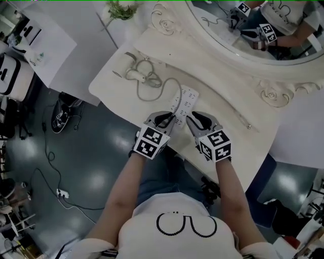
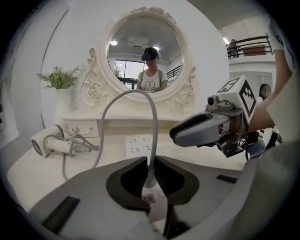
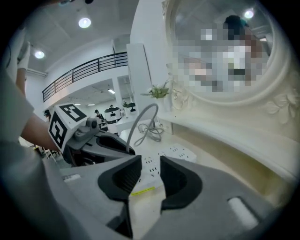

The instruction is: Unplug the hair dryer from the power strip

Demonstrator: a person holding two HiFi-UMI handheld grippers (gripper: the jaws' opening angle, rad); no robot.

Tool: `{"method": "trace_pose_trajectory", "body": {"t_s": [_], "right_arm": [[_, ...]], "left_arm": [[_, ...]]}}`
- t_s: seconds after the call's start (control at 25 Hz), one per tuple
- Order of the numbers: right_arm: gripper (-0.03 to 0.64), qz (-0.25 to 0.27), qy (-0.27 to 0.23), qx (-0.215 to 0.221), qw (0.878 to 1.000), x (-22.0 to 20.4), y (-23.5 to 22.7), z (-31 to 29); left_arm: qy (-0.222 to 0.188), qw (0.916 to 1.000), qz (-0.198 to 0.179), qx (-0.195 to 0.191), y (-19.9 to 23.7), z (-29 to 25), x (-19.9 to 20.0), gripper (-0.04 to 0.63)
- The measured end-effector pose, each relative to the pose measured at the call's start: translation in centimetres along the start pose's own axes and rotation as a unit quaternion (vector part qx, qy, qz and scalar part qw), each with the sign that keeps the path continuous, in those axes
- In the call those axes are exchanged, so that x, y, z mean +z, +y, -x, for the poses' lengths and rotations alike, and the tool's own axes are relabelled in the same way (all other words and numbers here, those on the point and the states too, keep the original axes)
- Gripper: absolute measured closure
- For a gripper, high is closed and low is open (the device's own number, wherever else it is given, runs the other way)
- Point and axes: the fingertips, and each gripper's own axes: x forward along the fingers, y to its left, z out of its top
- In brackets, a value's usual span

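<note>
The white hair dryer (image 1: 132,75) lies at the back left of the cream dressing table (image 1: 238,146), also in the left gripper view (image 2: 47,143). Its grey cord (image 1: 152,91) loops to the white power strip (image 1: 186,98). My left gripper (image 1: 164,120) is shut on the dryer's white plug (image 2: 152,193), with the cord rising out between the pads (image 2: 150,161). My right gripper (image 1: 195,121) sits beside it at the strip's near end. Its jaws (image 3: 151,161) stand a little apart over the strip (image 3: 173,153), which shows in the gap.
A large round mirror (image 1: 263,30) in a carved frame backs the table. A potted plant (image 1: 121,9) stands at the far left corner. The table's front edge runs just under both grippers. On the dark floor lie a cable with another socket block (image 1: 62,193) and shoes (image 1: 62,117).
</note>
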Motion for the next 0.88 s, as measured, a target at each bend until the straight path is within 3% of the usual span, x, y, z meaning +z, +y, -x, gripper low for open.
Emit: {"method": "trace_pose_trajectory", "body": {"t_s": [0.04,0.24,0.48,0.72,0.88], "right_arm": [[0.476,0.009,0.009,0.008,1.0,-0.3,0.0,-0.8],[0.367,0.059,0.031,0.022,0.998,-0.6,-0.8,-4.8],[0.387,0.105,0.075,0.014,0.992,-2.1,-1.1,-6.8],[0.388,0.105,0.073,0.008,0.992,-2.1,-1.1,-6.8],[0.388,0.097,0.072,0.0,0.993,-2.0,-1.2,-6.7]], "left_arm": [[0.001,1.0,0.0,-0.004,0.0,0.0,-0.1,0.554],[0.005,0.9998,-0.014,-0.015,0.3,-0.1,-0.3,0.553],[-0.011,0.9995,0.001,-0.029,0.1,0.0,0.1,0.554],[-0.019,0.9917,0.123,-0.032,1.1,0.7,0.2,0.552],[-0.004,0.9973,0.073,-0.005,0.7,0.5,0.4,0.558]]}}
